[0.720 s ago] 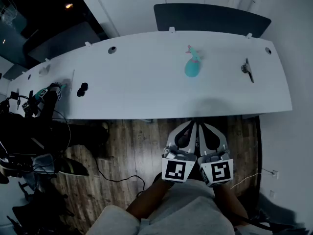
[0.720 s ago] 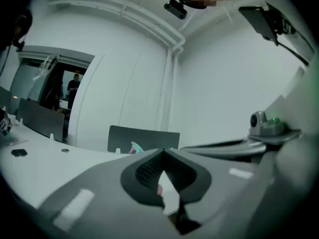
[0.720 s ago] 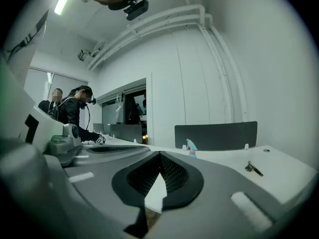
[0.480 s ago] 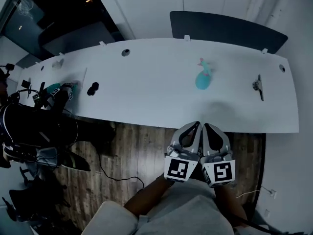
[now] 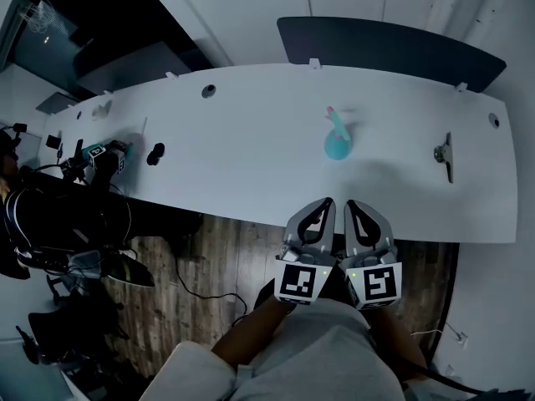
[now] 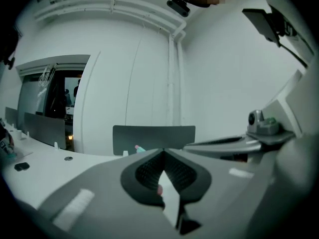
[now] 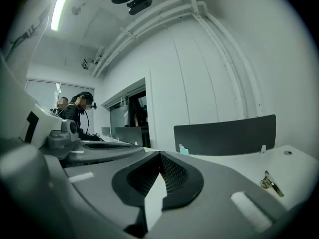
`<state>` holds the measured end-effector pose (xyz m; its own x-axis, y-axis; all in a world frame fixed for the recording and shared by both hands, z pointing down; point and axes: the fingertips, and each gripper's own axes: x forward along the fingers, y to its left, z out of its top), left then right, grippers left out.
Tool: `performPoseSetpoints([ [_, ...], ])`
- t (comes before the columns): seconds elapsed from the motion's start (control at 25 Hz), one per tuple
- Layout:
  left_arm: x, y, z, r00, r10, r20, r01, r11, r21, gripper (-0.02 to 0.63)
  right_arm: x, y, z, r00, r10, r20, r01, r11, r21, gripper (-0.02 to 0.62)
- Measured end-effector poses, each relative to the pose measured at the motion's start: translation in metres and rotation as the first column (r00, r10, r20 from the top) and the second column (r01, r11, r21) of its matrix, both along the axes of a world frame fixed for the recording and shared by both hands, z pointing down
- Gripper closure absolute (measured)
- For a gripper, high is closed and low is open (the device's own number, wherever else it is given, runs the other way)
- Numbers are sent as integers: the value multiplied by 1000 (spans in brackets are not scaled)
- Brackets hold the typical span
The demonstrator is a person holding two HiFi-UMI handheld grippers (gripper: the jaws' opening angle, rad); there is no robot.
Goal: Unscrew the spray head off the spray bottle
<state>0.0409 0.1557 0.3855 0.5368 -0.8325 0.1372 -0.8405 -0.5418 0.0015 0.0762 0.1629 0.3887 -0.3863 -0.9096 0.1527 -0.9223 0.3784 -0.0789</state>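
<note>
Both grippers have stayed close side by side before the person's body, over the wooden floor; only the head view has shifted a little. Left gripper is closed with nothing in it, and the right gripper also is closed and empty. The spray bottle stands on the white counter, well apart from both grippers. Its body is teal and round, and its spray head has a pink tip. Around it the counter is bare on all sides. It is far from the near edge. A metal clamp lies well apart to the right, and a small dark thing far to the left.
</note>
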Motion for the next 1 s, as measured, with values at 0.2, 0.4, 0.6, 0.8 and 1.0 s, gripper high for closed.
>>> performPoseSetpoints([
  [0.2, -3, -17, 2, 1000, -13, 19, 13, 1000, -7, 606, 0, -18, 0, 1000, -14, 15, 14, 1000, 8, 601],
  [0.4, -4, -44, 12, 1000, -1, 17, 1, 1000, -25, 606, 0, -41, 4, 1000, -7, -11, 7, 1000, 7, 601],
  [0.6, -3, -84, 33, 997, 64, 44, -62, 997, -44, 606, 6, -78, 12, 998, 27, -65, -29, 999, -29, 601],
  [0.8, -2, -128, 51, 992, 120, 39, -116, 989, -92, 606, 3, -111, 18, 992, 36, -119, -46, 996, -83, 601],
  [1.0, 1, -149, 73, 982, 178, 57, -168, 975, -147, 606, -9, -128, 29, 988, 18, -155, -41, 988, -149, 600],
])
